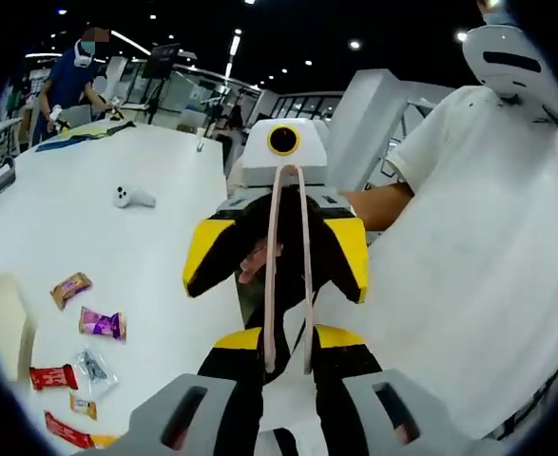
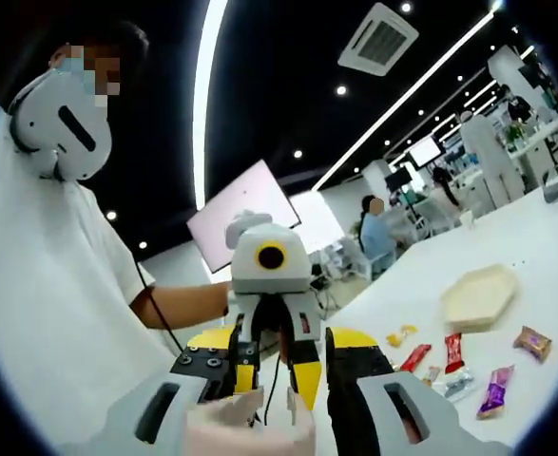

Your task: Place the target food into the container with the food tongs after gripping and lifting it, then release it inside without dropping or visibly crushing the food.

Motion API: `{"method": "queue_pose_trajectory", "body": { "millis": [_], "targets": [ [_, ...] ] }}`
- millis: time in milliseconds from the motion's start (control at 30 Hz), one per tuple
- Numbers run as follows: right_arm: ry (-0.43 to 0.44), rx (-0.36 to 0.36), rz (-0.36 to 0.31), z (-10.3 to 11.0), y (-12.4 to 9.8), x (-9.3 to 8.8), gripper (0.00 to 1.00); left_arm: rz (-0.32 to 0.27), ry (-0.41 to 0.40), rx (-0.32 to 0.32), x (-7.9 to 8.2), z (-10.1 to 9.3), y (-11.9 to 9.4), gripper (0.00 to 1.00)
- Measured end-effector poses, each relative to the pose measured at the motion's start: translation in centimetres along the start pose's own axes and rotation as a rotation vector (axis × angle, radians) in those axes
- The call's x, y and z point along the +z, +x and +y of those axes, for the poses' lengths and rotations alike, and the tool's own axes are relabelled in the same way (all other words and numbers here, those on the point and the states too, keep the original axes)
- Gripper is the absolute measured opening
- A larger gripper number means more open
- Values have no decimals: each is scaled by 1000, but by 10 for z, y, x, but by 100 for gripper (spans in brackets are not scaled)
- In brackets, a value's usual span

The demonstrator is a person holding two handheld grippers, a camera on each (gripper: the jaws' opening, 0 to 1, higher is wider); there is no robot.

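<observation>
A: Item one, left claw (image 1: pixel 286 366): what does it hold?

B: Closed on the handle end of the slim pale pink food tongs (image 1: pixel 288 266), whose two arms run toward twelve o'clock into the right claw (image 1: pixel 277 249) facing it. In the right gripper view, the right claw (image 2: pixel 279 404) pinches the pale tong tips; the left claw (image 2: pixel 269 328) sits opposite.

A: Item two, food and container?

B: Wrapped snack bars (image 1: pixel 101 324), purple, red and brown, lie scattered on the white table (image 1: pixel 164 237) at eight o'clock. The cream hexagonal tray (image 2: pixel 478 296) rests near them, at three o'clock in the right gripper view.

A: Handling advice?

B: Likely settle the tongs in one claw first, grip mid-handle, then squeeze gently.

A: Unclear?

B: Which snack is the target; the tong tips are cut off at the frame's bottom.
</observation>
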State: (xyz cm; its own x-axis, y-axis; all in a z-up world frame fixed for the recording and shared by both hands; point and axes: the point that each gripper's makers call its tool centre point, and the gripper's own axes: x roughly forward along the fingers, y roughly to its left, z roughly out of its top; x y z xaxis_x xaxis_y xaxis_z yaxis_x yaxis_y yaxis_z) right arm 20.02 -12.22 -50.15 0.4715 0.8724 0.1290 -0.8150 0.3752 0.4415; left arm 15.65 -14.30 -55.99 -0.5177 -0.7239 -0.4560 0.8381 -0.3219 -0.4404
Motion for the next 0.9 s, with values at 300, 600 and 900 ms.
{"method": "queue_pose_trajectory", "body": {
  "millis": [300, 600, 900],
  "targets": [
    [50, 1, -17, 1, -3, 3, 37, -26, 1, -20, 16, -1, -5, 16],
    [108, -19, -93, -3, -5, 19, 45, -119, -26, -24, 25, 2, -6, 15],
    [93, -18, -87, -1, -3, 18, 46, -231, -68, -41, 34, 1, -9, 14]
  ]
}}
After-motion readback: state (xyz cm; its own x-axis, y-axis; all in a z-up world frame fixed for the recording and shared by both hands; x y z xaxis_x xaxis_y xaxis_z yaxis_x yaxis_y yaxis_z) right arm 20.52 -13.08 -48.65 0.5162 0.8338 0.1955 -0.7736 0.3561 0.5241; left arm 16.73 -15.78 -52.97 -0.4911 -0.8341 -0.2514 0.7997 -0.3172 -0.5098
